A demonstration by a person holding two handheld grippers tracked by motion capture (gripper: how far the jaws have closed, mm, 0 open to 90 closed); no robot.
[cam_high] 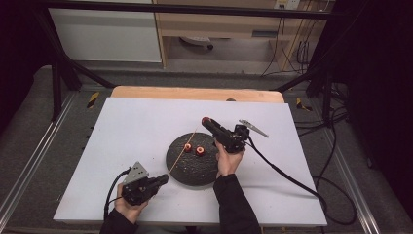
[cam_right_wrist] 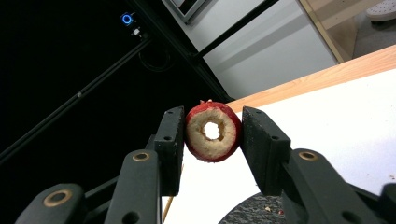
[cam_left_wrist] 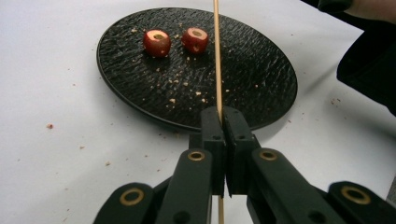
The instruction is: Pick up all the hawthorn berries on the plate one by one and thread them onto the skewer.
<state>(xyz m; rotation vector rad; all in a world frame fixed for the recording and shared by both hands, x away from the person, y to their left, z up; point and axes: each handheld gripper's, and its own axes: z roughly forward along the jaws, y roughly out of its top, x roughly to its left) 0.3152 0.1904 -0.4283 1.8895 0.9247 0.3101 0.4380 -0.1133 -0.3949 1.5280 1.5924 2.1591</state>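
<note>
Skewering of cored fruit, shown mid-assembly. The fingers of the left gripper [cam_left_wrist: 223, 122] are pressed together on a thin, pale wooden skewer [cam_left_wrist: 217, 60], which runs from between them toward the top of the frame, over a round, black, textured plate [cam_left_wrist: 261, 93]; this pinch near one end leaves the long shaft free, apparently to receive fruit. The fingers of the right gripper [cam_right_wrist: 212, 135] are partly closed, clamping a small, red-skinned, cored fruit piece [cam_right_wrist: 213, 132] by its sides, so that its pale flesh and central hole stay exposed, presumably for threading. In the high view this gripper sits right of centre, raised above the plate's upper right edge, the left gripper at lower left. Two further red cored fruit pieces [cam_left_wrist: 157, 42] [cam_left_wrist: 195, 39] lie side by side on the plate among crumbs. The plate rests on a white counter [cam_high: 136, 126].
</note>
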